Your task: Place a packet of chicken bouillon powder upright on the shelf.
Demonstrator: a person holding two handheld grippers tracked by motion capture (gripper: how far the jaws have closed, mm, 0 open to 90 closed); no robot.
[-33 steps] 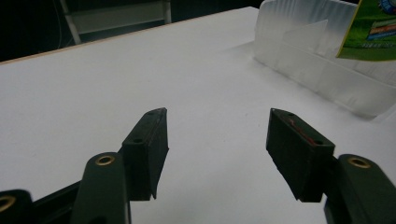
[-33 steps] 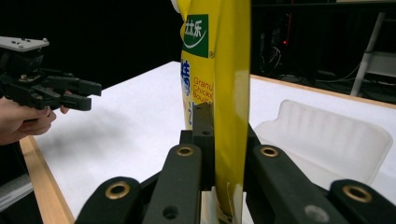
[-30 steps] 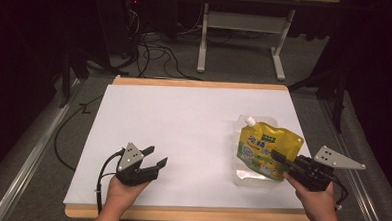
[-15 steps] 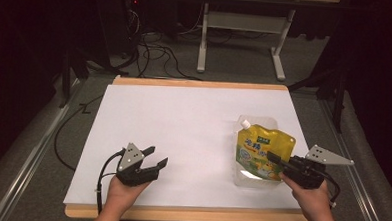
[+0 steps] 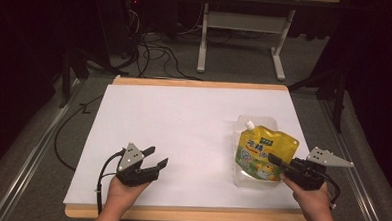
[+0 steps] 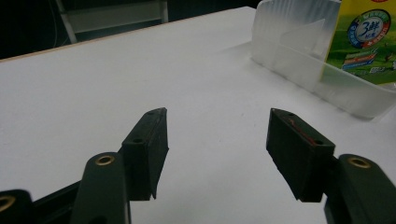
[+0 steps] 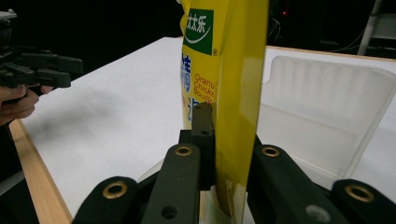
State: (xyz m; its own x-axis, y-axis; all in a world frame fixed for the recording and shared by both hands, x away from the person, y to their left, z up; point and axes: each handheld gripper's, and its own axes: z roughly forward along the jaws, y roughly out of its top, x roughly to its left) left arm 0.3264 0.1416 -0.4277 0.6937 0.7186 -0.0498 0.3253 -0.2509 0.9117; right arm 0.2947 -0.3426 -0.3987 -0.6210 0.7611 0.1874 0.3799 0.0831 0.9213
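A yellow spouted pouch (image 5: 265, 148) with green print rests in a clear plastic tray (image 5: 248, 180) at the right of the white tabletop (image 5: 183, 120). My right gripper (image 5: 274, 159) is shut on the pouch's near edge. The right gripper view shows the pouch (image 7: 224, 70) edge-on and pinched between both jaws of this gripper (image 7: 224, 140), with the tray (image 7: 327, 116) behind it. At the front left my left gripper (image 5: 152, 158) is held open just above the table, holding nothing. The left gripper view looks between these spread jaws (image 6: 217, 140) toward the tray (image 6: 299, 51) and pouch (image 6: 369, 42).
The table's wooden front edge (image 5: 189, 215) runs just ahead of both hands. Beyond the far edge stand a white metal frame (image 5: 237, 37) and loose cables (image 5: 151, 53) on the floor. Bare white surface lies between the two grippers.
The right gripper has edged slightly left with the pouch still pinched in it. The left gripper has stayed where it was, still open.
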